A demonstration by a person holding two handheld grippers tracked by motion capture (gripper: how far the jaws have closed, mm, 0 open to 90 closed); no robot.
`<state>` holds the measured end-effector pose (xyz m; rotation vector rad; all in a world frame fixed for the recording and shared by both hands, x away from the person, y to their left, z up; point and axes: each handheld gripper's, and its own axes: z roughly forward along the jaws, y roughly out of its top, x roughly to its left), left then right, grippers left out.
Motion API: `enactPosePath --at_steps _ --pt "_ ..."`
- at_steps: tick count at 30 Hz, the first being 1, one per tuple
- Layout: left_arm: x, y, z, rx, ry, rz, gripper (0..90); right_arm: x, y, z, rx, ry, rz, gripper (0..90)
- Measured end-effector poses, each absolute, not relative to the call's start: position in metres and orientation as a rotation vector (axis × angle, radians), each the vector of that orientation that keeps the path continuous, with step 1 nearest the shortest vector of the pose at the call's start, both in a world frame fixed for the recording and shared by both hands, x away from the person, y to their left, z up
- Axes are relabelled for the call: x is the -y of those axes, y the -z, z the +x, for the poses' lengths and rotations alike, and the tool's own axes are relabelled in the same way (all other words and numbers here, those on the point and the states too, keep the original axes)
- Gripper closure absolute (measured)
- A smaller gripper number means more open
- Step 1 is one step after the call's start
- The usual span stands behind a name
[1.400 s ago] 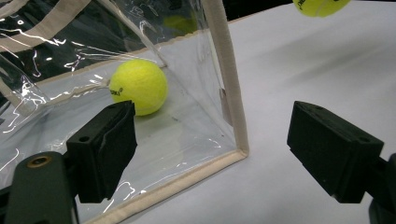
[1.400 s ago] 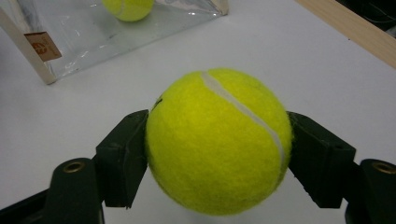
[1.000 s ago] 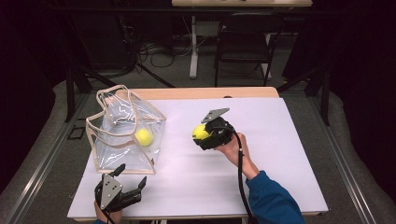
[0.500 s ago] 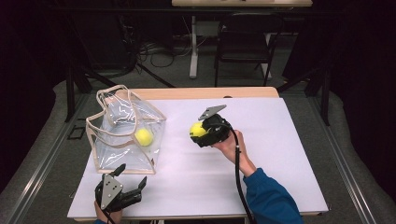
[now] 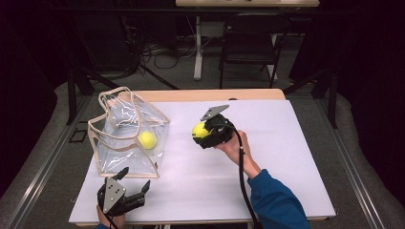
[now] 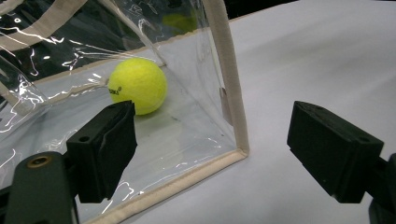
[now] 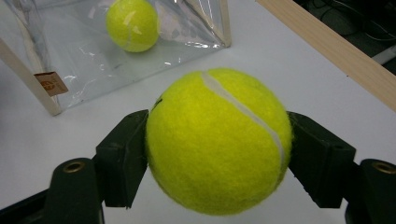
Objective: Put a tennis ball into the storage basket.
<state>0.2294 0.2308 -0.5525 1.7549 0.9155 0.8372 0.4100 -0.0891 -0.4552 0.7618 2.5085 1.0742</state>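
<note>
A yellow tennis ball point(image 7: 217, 140) is clamped between the jaws of my right gripper point(image 5: 205, 133), held a little above the white table point(image 5: 286, 157) near its middle; the same ball point(image 5: 199, 130) faces the bag. A clear plastic bag point(image 5: 129, 138) with cream trim stands at the left, and a second tennis ball point(image 5: 146, 140) lies inside it, also visible through the wall point(image 6: 137, 85) and from the other side point(image 7: 131, 24). My left gripper point(image 5: 129, 183) rests at the front left edge, open with nothing between its jaws, pointing at the bag's near corner point(image 6: 240, 151).
A wooden strip point(image 5: 210, 94) runs along the table's far edge. Beyond it stand a dark chair point(image 5: 248, 50) and a desk leg among cables on the floor. Bare white surface stretches right of the right hand.
The right gripper with its ball has drifted slightly left and up toward the bag. The left gripper has kept still.
</note>
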Motion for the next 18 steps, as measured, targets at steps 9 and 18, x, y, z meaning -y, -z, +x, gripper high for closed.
enactPosePath --at_steps 9,18 --pt "-0.230 0.552 0.229 -0.915 -0.834 1.759 16.0 0.084 0.449 0.411 -2.511 -1.080 0.744 26.1" --pt "-0.229 0.552 0.229 -0.908 -0.828 1.761 16.0 0.075 0.435 0.414 -2.510 -1.072 0.717 26.1"
